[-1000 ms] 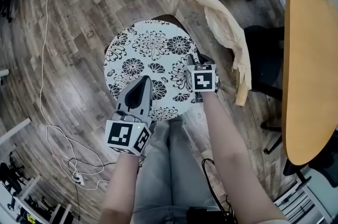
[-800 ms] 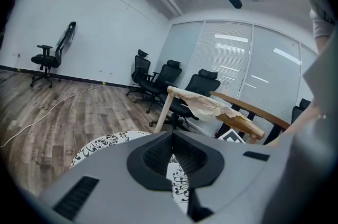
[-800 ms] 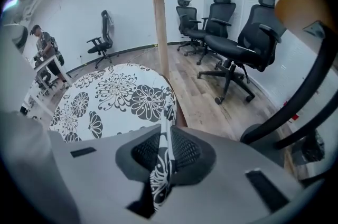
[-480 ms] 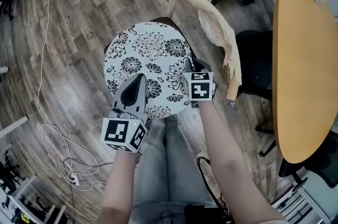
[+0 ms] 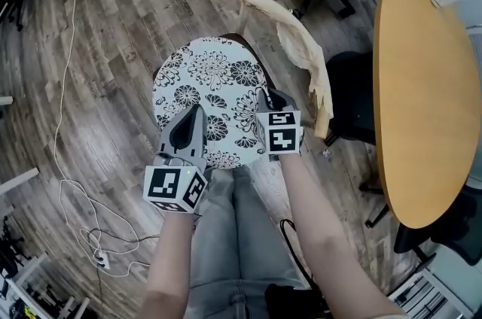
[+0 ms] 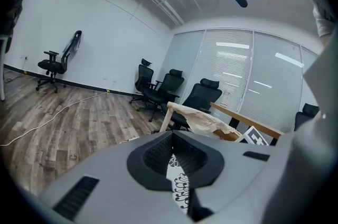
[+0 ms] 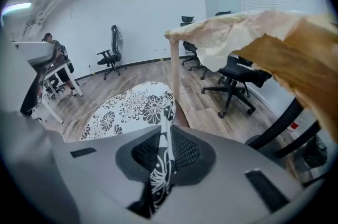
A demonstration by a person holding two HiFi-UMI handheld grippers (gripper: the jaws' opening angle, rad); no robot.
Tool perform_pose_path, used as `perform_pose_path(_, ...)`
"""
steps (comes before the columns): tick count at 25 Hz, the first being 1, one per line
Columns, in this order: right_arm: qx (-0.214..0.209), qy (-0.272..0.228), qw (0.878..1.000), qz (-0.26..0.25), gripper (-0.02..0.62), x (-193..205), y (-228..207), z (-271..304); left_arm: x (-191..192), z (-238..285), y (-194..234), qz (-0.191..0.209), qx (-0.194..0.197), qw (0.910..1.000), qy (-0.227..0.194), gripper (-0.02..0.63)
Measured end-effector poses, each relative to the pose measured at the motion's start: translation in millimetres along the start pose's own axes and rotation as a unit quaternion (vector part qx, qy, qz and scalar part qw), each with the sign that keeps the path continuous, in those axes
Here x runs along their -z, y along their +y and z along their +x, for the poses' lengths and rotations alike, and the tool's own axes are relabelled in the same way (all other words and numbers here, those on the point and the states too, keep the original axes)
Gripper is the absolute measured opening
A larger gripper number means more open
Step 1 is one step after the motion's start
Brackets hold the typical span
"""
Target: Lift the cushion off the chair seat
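Note:
A round white cushion with black flowers [image 5: 207,84] hangs above the chair seat; a sliver of dark seat [image 5: 242,39] shows at its far rim. My left gripper [image 5: 192,113] is shut on the cushion's near-left edge, and a strip of the patterned fabric [image 6: 179,186] is pinched between its pads. On the near-right edge my right gripper [image 5: 265,95] is shut as well, with the cushion's fold [image 7: 162,162] squeezed between its pads. The rest of the cushion [image 7: 127,109] spreads out ahead in the right gripper view.
The chair's backrest [image 5: 297,47], wrapped in tan paper, rises just right of the cushion. An orange table [image 5: 429,92] lies further right with black office chairs around it. A white cable [image 5: 71,182] trails over the wooden floor at left. The person's legs are below the grippers.
Both grippers have risen with the cushion, lifting it off the seat; the right one came up more. The cushion sits higher and slightly farther in the head view.

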State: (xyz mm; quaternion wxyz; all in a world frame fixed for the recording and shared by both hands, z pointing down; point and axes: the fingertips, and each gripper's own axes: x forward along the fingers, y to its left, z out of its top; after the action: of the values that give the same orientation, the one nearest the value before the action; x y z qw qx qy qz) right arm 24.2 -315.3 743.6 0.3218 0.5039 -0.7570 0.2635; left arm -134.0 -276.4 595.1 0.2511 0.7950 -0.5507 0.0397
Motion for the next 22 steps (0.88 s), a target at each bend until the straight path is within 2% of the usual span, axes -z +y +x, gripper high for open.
perform_pose_path(17,-0.052,-0.067,0.996,-0.036,0.043,-65.1,43.4,-77.1,-63.8,-27.9,-26.8,0.019,0.016,0.9988,-0.043,0.002)
perform_pose_path(22,-0.061,-0.064,0.995,-0.045,0.043,-74.5,53.3,-95.7,-80.3,-39.1,-33.2,0.028,0.020,0.9983,-0.048,0.002)
